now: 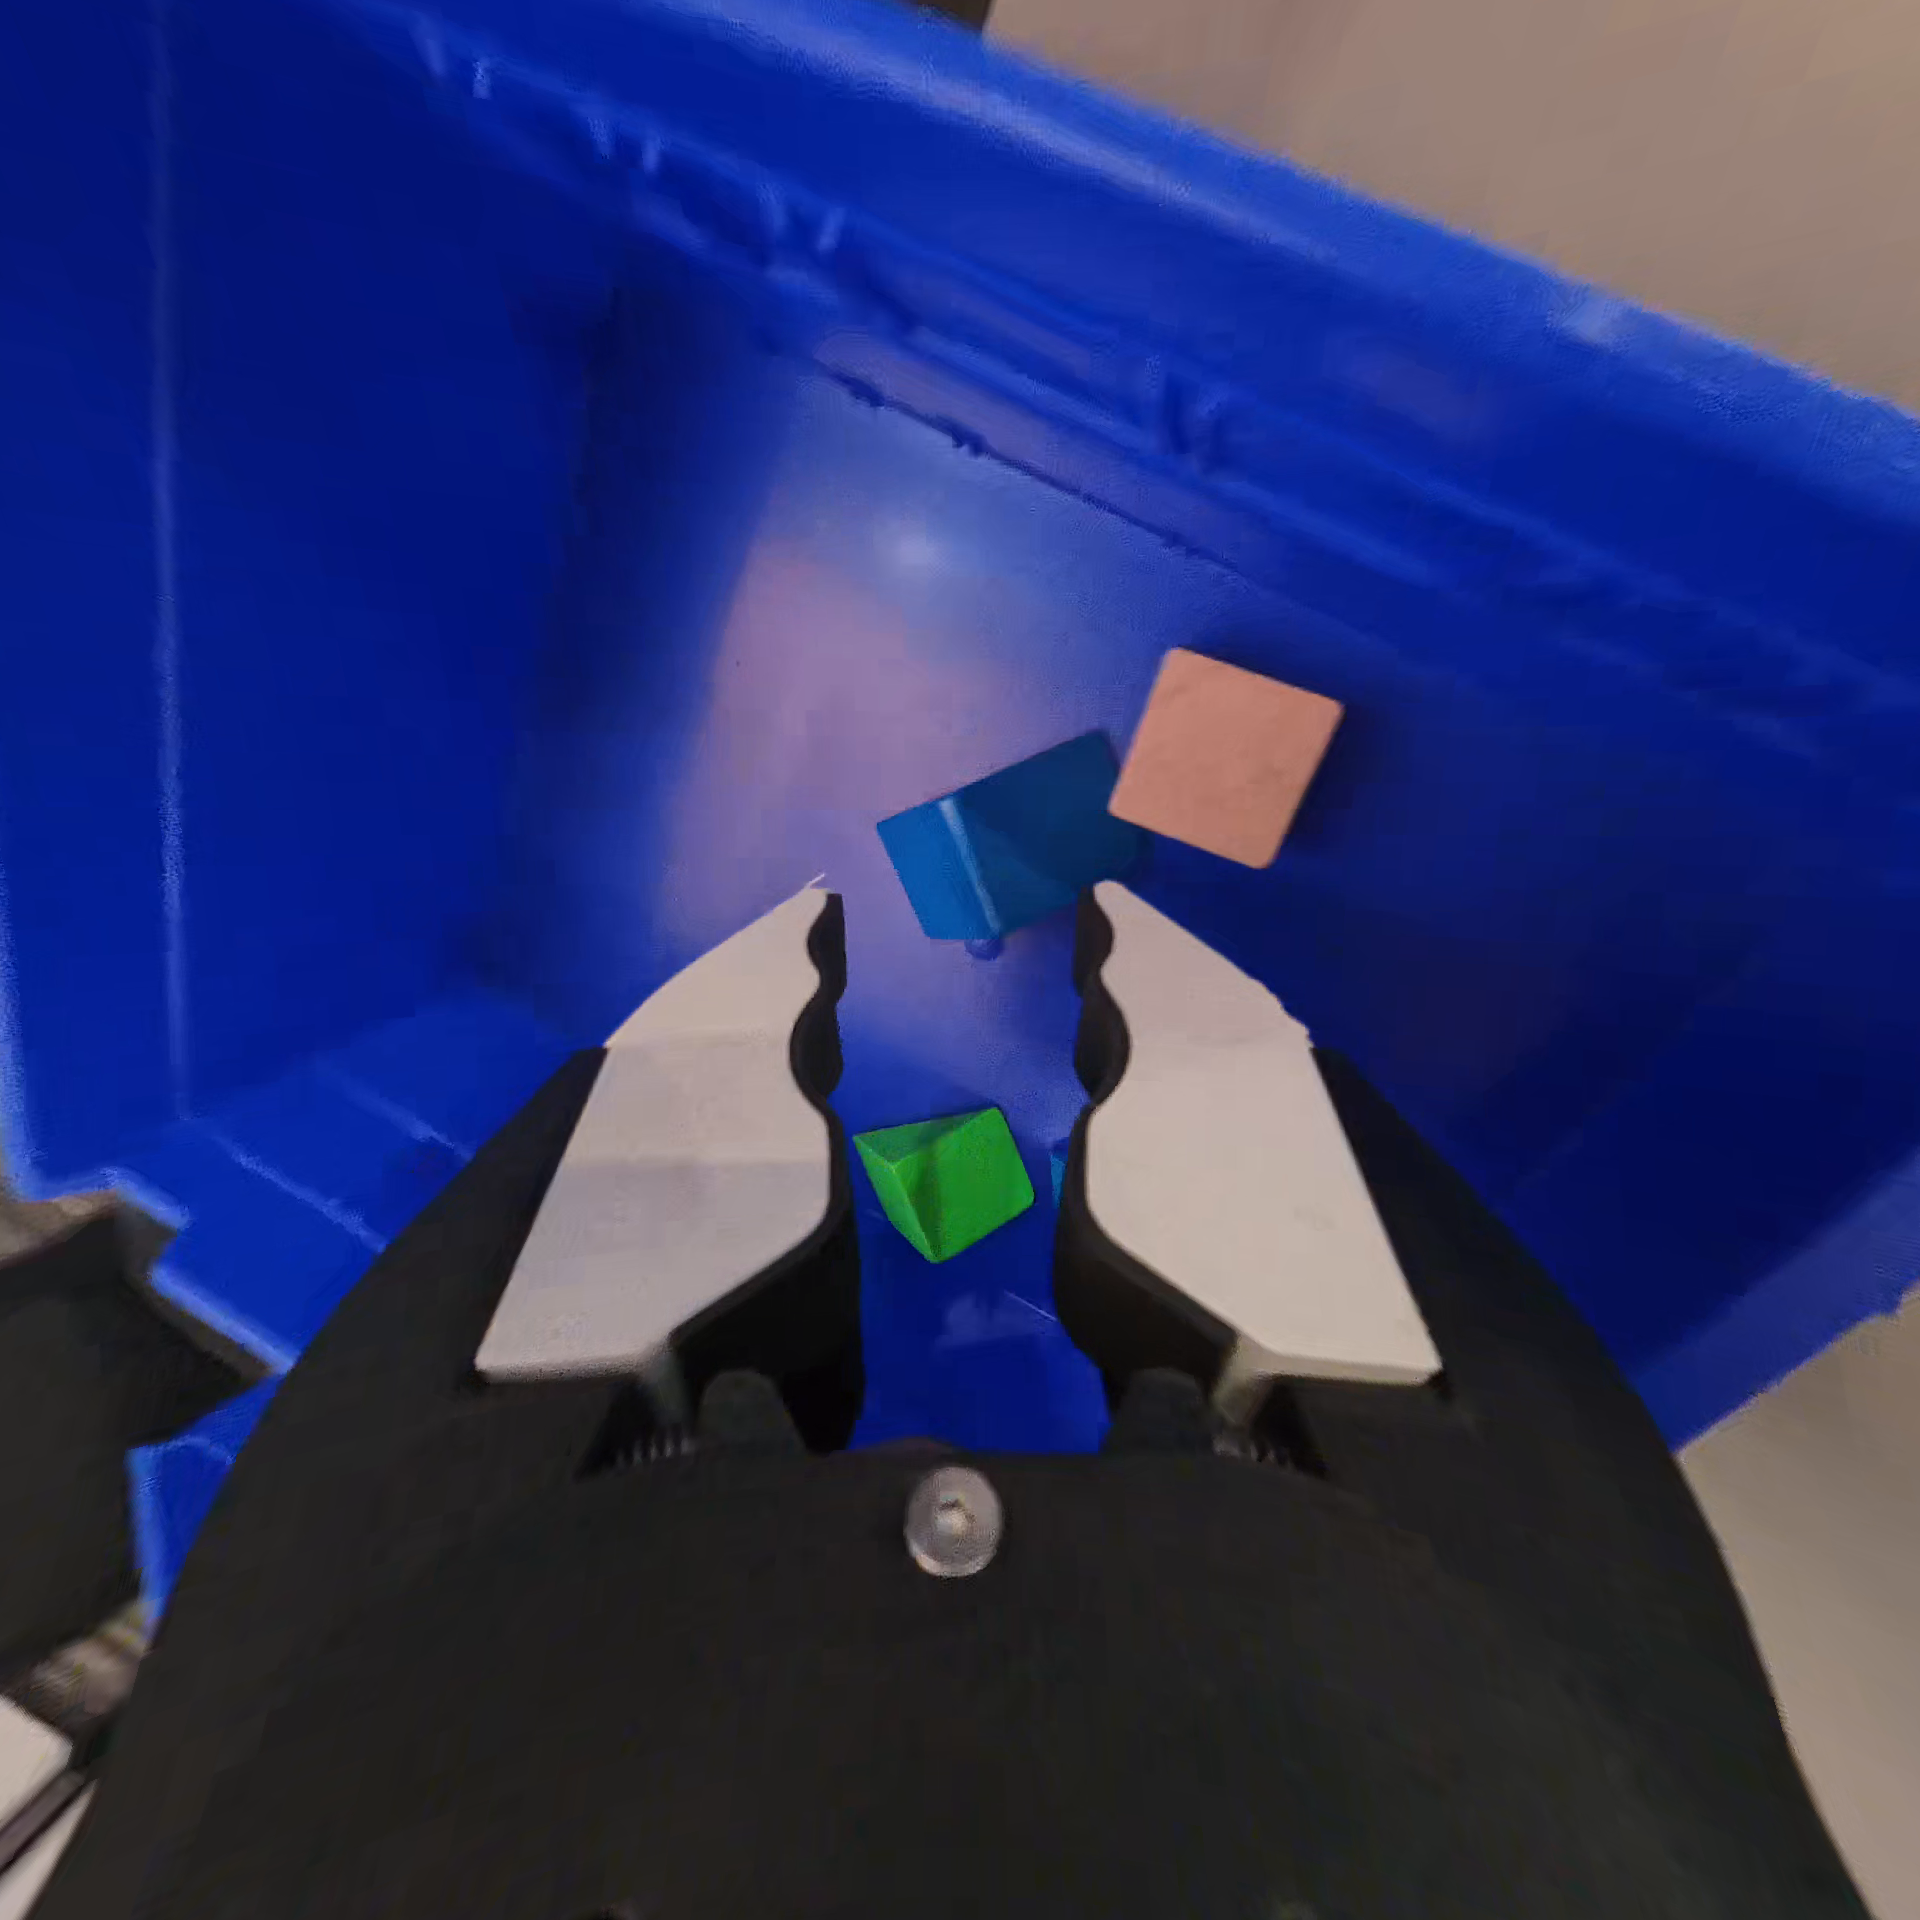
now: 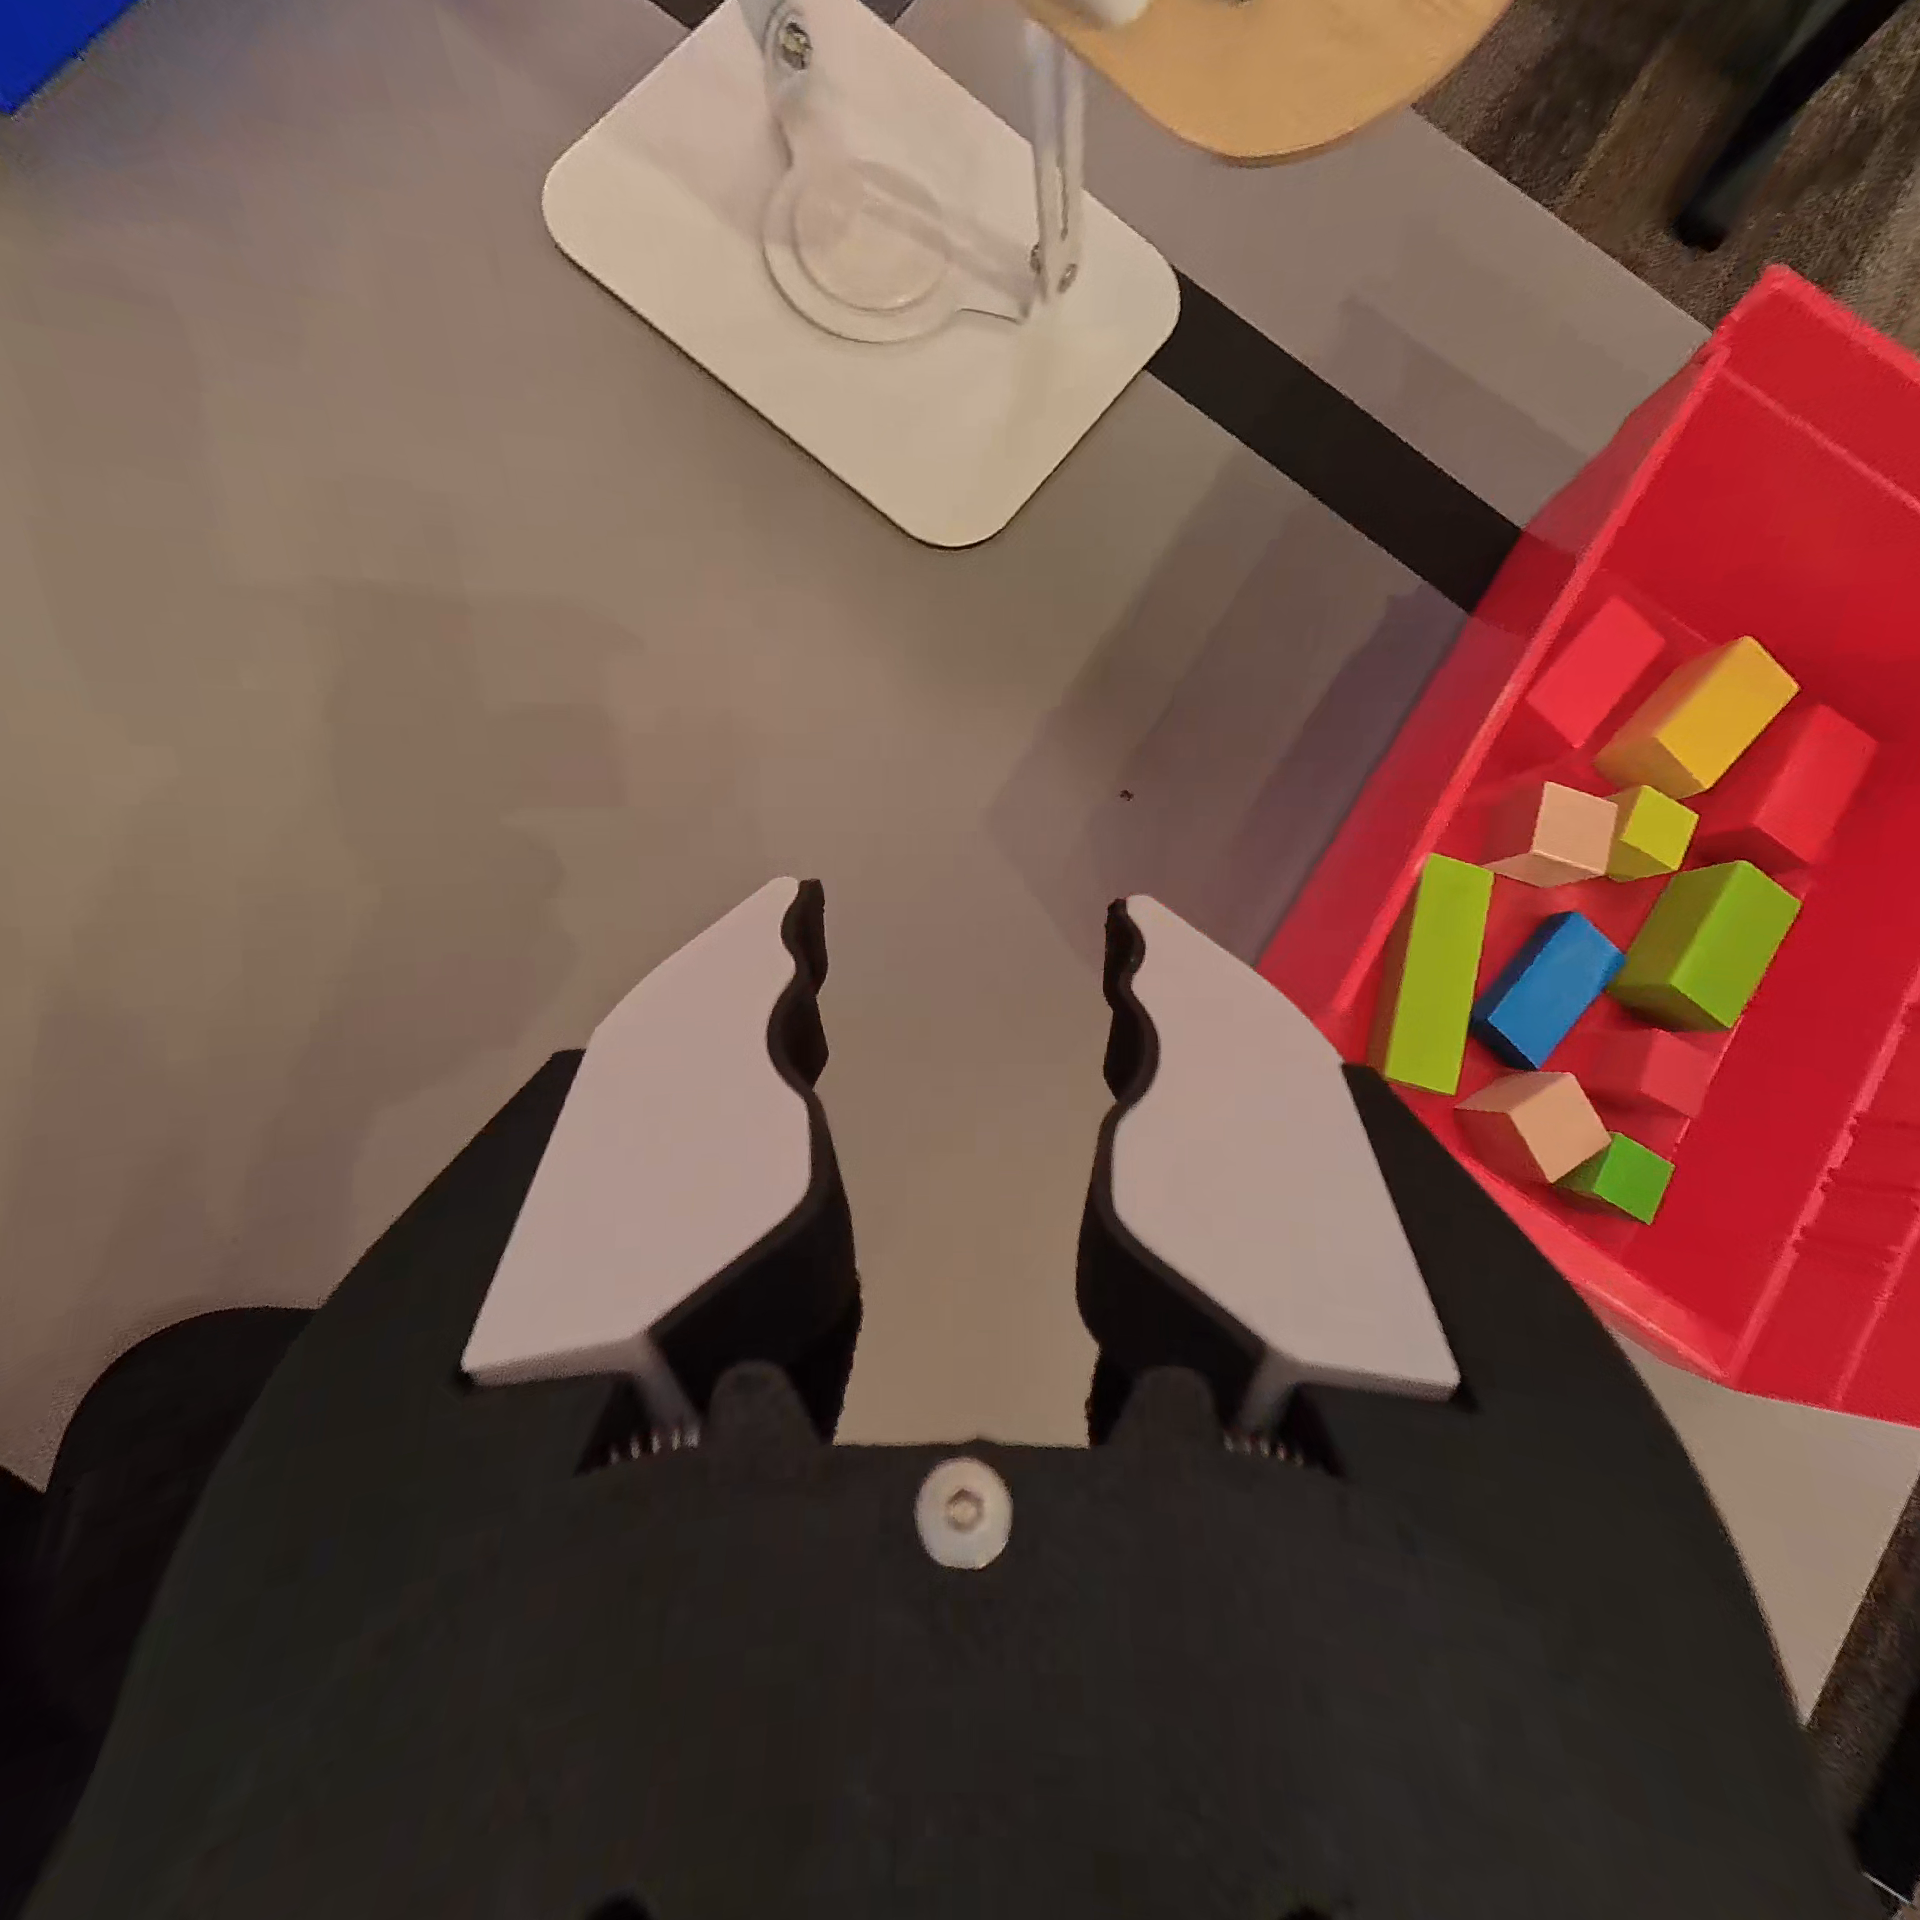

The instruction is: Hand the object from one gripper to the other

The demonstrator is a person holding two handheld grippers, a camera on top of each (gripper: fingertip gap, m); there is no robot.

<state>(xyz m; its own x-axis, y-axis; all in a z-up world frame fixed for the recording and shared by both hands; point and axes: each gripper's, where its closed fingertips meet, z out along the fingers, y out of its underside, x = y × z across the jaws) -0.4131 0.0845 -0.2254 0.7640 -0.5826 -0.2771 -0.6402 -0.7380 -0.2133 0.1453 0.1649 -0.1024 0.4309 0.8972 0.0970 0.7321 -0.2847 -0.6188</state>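
Below my spread, bare left gripper (image 1: 956, 904), the blue bin (image 1: 416, 623) holds blue (image 1: 997, 852), tan (image 1: 1226, 758) and green (image 1: 940, 1179) blocks; beside my spread right gripper (image 2: 961, 904), the red bin (image 2: 1766, 1299) holds mixed blocks (image 2: 1621, 925).

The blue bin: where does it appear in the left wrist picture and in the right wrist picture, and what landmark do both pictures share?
Left wrist view: the blue bin fills most of the picture, behind the open left gripper.
Right wrist view: only a blue corner shows at the top left edge, probably the same bin.
Shared landmark: the grey table, seen beside the bin at the lower right.
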